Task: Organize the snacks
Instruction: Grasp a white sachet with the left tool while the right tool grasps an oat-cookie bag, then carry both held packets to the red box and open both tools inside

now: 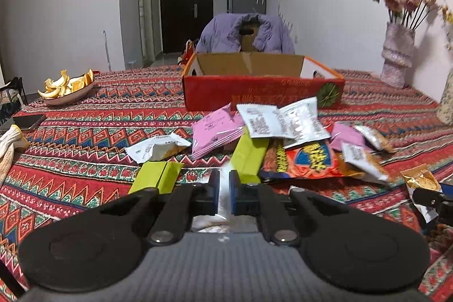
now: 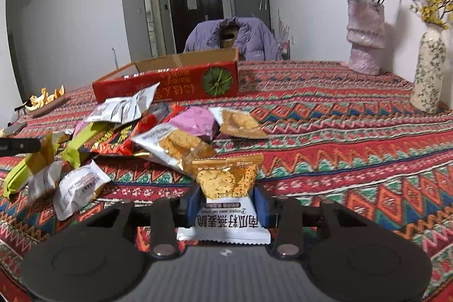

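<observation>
Patterned tablecloth (image 2: 339, 115) crowded before red box (image 2: 170, 84). Right gripper (image 2: 226, 203) clamps oat-crisp packet (image 2: 226, 188); left gripper (image 1: 224, 194) pinches thin packet edge (image 1: 223, 197), which may slip.

A patterned tablecloth (image 2: 354, 132) covers the table. Snack packets (image 2: 158, 132) lie before a red box (image 2: 170, 87). Two vases (image 2: 365, 41) stand right of it.
</observation>
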### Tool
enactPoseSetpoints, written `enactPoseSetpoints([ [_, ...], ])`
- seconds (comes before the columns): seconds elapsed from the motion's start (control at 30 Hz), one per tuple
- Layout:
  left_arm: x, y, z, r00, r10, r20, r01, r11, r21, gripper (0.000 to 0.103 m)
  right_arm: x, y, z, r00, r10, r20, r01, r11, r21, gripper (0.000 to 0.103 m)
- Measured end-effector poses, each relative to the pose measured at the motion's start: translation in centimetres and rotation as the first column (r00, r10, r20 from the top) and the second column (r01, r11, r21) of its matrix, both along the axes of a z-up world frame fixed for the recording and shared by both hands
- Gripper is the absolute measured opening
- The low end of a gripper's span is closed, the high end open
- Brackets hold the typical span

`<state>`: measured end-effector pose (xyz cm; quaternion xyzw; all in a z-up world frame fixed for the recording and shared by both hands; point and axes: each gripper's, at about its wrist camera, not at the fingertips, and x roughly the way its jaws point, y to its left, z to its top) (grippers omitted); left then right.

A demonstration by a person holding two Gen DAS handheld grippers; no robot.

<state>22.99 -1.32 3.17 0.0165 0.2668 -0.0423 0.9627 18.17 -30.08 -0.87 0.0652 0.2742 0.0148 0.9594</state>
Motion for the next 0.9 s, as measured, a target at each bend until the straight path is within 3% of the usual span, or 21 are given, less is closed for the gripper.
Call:
enactPoseSetpoints([
  [0.23, -2.2, -0.1, 1.0, 0.999, -0.019, 0.04, 0.019, 1.0, -0.008, 0.004, -1.8, 0.2, 1.1, 0.999, 0.027, 0.046, -0.027, 1.0, 0.004, 0.039],
  [0.3, -1.7, -0.7, 0.3, 0.999, -0.05, 0.014, 0.049, 0.997, 0.054, 0.01, -2.1, 0.4, 1.3, 0.998, 0.043, 0.056, -0.044, 0.999, 0.012, 0.039],
  [0.37, -0.4, -0.8, -0.6, 1.0, 0.003, 0.003, -0.003, 0.995, 0.096, 0.035, -2.2, 0.6, 1.4, 0.996, 0.059, 0.061, -0.06, 0.998, 0.019, 0.039],
  [0.4, 0.2, -0.6, -0.9, 1.0, 0.02, 0.002, -0.02, 0.995, 0.094, 0.066, -2.3, 0.7, 1.4, 0.996, 0.066, 0.063, -0.067, 0.998, 0.018, 0.039],
  [0.43, 0.8, -0.4, -1.2, 1.0, 0.028, 0.003, -0.029, 0.996, 0.087, 0.075, -2.2, 0.8, 1.4, 0.996, 0.071, 0.062, -0.073, 0.997, 0.018, 0.039],
  [0.53, 3.0, 0.4, -1.9, 0.999, 0.018, -0.044, -0.015, 0.998, 0.068, 0.074, -2.1, 0.9, 1.4, 0.995, 0.077, 0.056, -0.079, 0.996, 0.029, 0.039],
  [0.67, 4.9, 1.0, -2.9, 0.985, -0.029, -0.169, 0.022, 0.999, -0.042, 0.071, -1.4, 0.9, 1.2, 0.996, 0.071, 0.046, -0.073, 0.997, 0.034, 0.039],
  [0.77, 5.0, 1.9, -3.2, 0.983, 0.03, -0.181, -0.043, 0.997, -0.066, 0.049, -1.0, 0.9, 1.2, 0.996, 0.073, 0.045, -0.075, 0.997, 0.036, 0.039],
  [0.9, 4.1, 4.2, -2.0, 0.984, 0.037, -0.175, -0.073, 0.976, -0.204, 0.032, -0.8, 1.1, 1.3, 0.995, 0.087, 0.045, -0.089, 0.995, 0.034, 0.039],
])
